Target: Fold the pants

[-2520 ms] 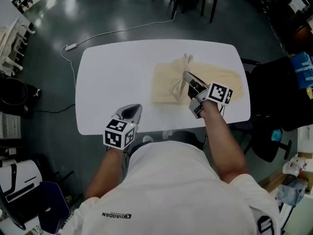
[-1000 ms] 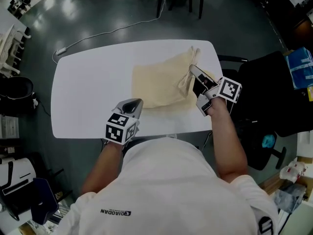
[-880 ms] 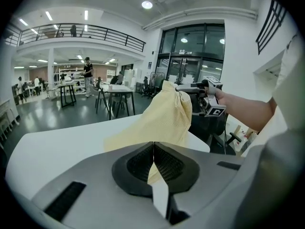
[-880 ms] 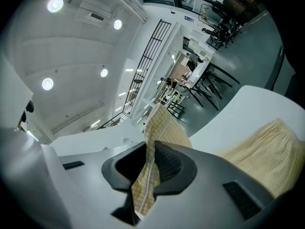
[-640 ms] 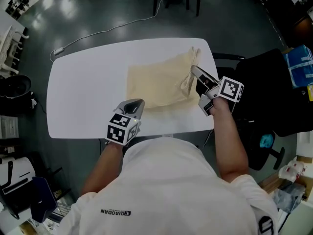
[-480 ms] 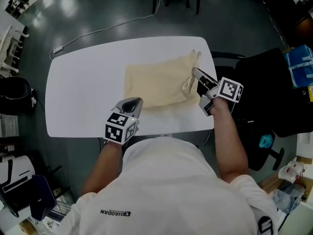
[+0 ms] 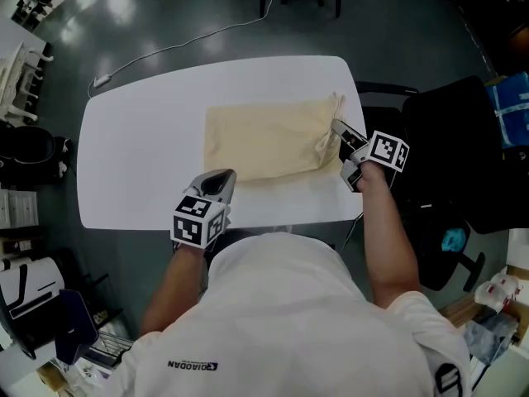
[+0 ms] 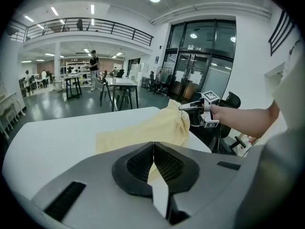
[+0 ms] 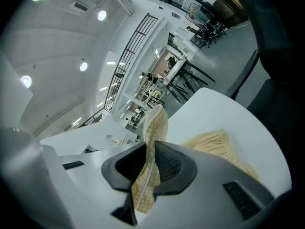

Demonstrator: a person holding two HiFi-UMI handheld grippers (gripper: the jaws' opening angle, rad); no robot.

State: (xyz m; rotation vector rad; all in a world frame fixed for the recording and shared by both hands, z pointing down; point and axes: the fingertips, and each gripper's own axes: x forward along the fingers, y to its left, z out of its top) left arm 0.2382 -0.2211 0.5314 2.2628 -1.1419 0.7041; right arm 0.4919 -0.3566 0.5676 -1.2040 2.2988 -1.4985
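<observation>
- The pants (image 7: pixel 264 139) are spread on the white surface (image 7: pixel 140 147), with the long axis running left to right in the head view.
- Their right end is pinched and lifted by the jaws of the right gripper (image 7: pixel 339 129).
- The left gripper (image 7: pixel 216 182) is held at the near edge, jaws pressed together on nothing, with the pants just beyond.
- The fold would likely be made leftward along that axis; the free left end lies nearer the left gripper.
</observation>
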